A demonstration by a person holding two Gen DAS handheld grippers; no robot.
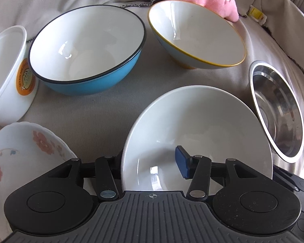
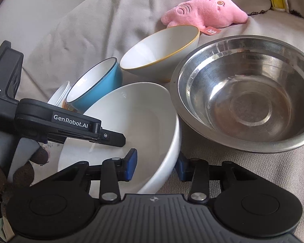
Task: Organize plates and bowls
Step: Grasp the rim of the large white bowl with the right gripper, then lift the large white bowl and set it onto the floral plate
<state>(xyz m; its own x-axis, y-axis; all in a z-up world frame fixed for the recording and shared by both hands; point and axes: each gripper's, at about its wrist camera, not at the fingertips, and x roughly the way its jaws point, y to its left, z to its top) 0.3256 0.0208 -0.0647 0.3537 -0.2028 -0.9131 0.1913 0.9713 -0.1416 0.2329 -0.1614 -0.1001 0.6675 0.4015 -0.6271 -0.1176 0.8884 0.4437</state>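
A plain white bowl (image 1: 196,125) sits nearest, also in the right wrist view (image 2: 131,121). My left gripper (image 1: 150,164) straddles its left rim, one blue pad (image 1: 182,164) inside, the other finger hidden outside; the jaws stand wide. My right gripper (image 2: 156,166) straddles the same bowl's right rim, one pad (image 2: 130,165) inside and one outside, with a gap to the wall. A blue bowl (image 1: 87,46), a yellow-rimmed bowl (image 1: 194,34) and a steel bowl (image 2: 247,93) stand beyond on the beige cloth.
A floral plate (image 1: 20,154) and a white tub with an orange sticker (image 1: 8,70) are at the left. A pink plush toy (image 2: 204,10) lies at the back. The cloth is wrinkled, with a yellow tag (image 2: 277,3) far right.
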